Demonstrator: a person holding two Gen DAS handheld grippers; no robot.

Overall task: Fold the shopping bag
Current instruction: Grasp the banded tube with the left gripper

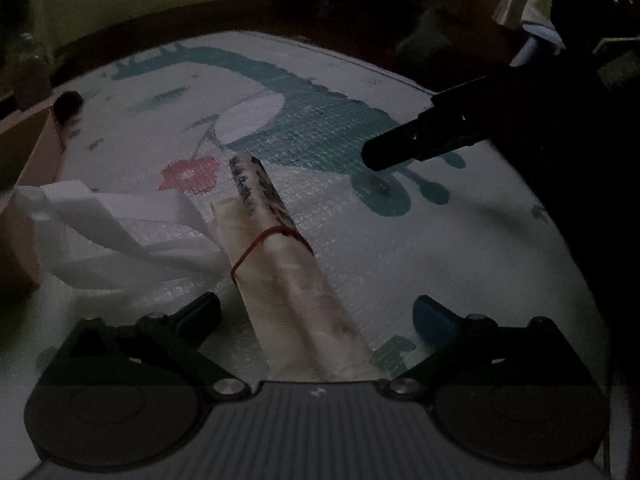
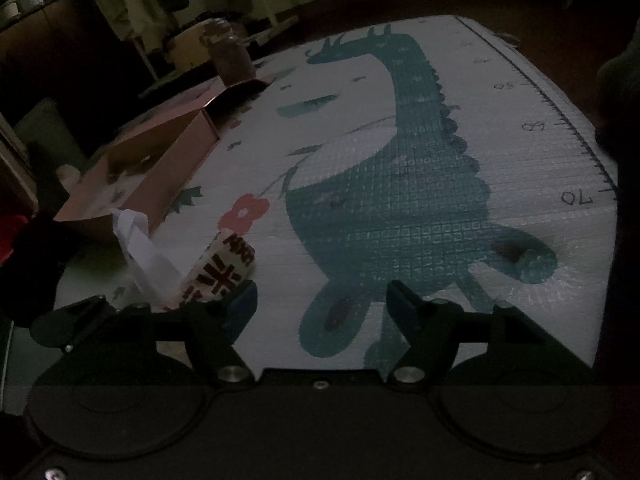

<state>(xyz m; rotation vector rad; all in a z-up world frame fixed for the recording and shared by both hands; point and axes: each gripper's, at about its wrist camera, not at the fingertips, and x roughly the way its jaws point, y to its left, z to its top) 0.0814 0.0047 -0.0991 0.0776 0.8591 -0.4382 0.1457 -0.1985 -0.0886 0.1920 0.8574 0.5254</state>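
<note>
The shopping bag is rolled into a tight cream bundle with dark print, held by a red rubber band. It lies on the play mat. Its white handles trail off to the left. My left gripper is open, and the near end of the roll lies between its wide-spread fingers without being pinched. My right gripper hovers above the mat to the right of the roll. In the right wrist view the right gripper is open and holds nothing. The bag sits just beyond its left finger.
An open cardboard box lies on the mat's left side, with a brown jar behind it. The mat carries a teal dinosaur print and a ruler scale along its right edge. The room is dim, with furniture beyond the mat.
</note>
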